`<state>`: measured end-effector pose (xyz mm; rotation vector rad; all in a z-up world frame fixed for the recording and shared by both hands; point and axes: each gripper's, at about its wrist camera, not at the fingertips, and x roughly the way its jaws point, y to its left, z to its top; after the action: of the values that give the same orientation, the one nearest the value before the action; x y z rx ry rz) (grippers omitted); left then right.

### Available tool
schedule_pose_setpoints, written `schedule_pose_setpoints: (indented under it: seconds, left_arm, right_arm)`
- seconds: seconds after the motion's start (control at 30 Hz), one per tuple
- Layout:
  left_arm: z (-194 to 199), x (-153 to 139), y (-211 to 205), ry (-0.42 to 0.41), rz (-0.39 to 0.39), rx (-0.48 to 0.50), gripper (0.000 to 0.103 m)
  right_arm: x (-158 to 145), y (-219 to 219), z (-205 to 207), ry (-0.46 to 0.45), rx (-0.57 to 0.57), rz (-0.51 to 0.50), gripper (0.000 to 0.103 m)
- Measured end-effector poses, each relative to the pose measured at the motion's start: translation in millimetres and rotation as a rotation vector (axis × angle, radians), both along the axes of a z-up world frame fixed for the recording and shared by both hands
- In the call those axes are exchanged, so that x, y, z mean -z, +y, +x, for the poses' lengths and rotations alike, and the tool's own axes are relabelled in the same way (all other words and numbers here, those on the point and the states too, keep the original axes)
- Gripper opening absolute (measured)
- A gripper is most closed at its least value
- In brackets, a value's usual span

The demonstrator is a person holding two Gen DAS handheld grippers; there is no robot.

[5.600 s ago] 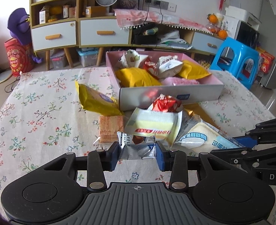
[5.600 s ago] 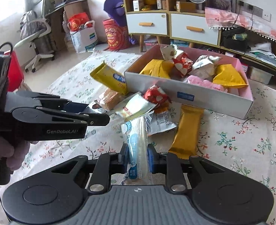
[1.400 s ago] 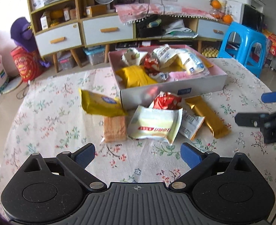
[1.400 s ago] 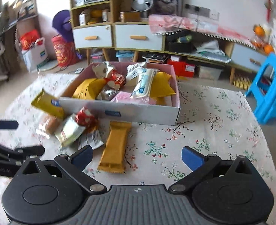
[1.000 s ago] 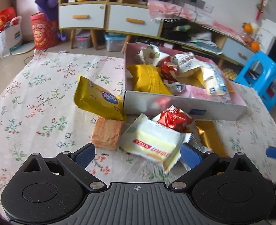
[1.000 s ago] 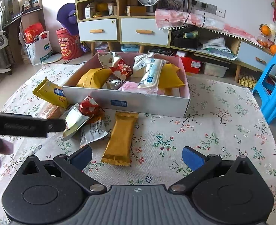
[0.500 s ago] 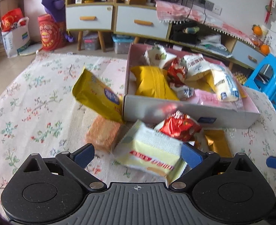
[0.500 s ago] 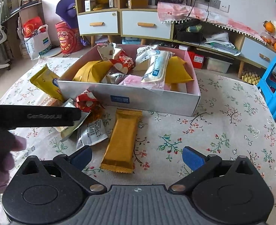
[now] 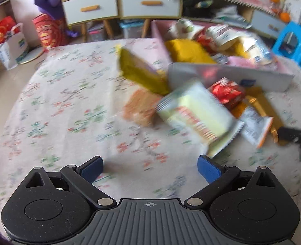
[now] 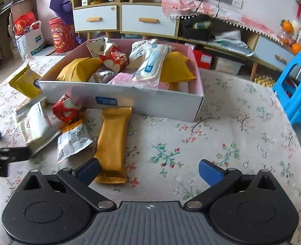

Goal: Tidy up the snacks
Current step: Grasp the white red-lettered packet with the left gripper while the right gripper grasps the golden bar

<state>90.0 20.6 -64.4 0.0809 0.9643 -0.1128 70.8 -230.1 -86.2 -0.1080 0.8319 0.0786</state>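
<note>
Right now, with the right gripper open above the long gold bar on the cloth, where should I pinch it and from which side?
Probably across its narrow width near the middle, coming straight down from above. The gold bar lies flat on the tablecloth, lengthwise toward the box, long sides clear. The right gripper is open; shift it left, since the bar sits by its left finger.

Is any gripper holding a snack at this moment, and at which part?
Nothing is held. The left gripper and the right gripper are both open and empty.
</note>
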Motion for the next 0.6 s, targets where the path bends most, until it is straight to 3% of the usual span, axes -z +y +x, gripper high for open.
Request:
schedule_pose_setpoints:
  seconds: [0.13, 0.23, 0.37, 0.5, 0.6]
  left_arm:
    - [-1, -8, 5, 0.009, -0.078, 0.008, 0.099]
    - [0, -14, 0, -0.001, -0.157, 0.017, 0.099]
    - [7, -12, -13, -0.006, -0.221, -0.01, 0.099]
    - [15, -8, -24, -0.006, -0.259, -0.067, 0.099]
    - [22, -4, -29, -0.027, -0.244, -0.102, 0.099]
  right_arm:
    - [-3, 0, 3, -0.005, 0.007, 0.012, 0.093]
    - [-6, 8, 2, -0.012, -0.05, 0.028, 0.093]
    - [-1, 24, 2, -0.006, -0.102, -0.02, 0.092]
    - [3, 30, 3, 0.01, -0.119, -0.031, 0.088]
    - [3, 29, 5, 0.009, -0.108, -0.024, 0.086]
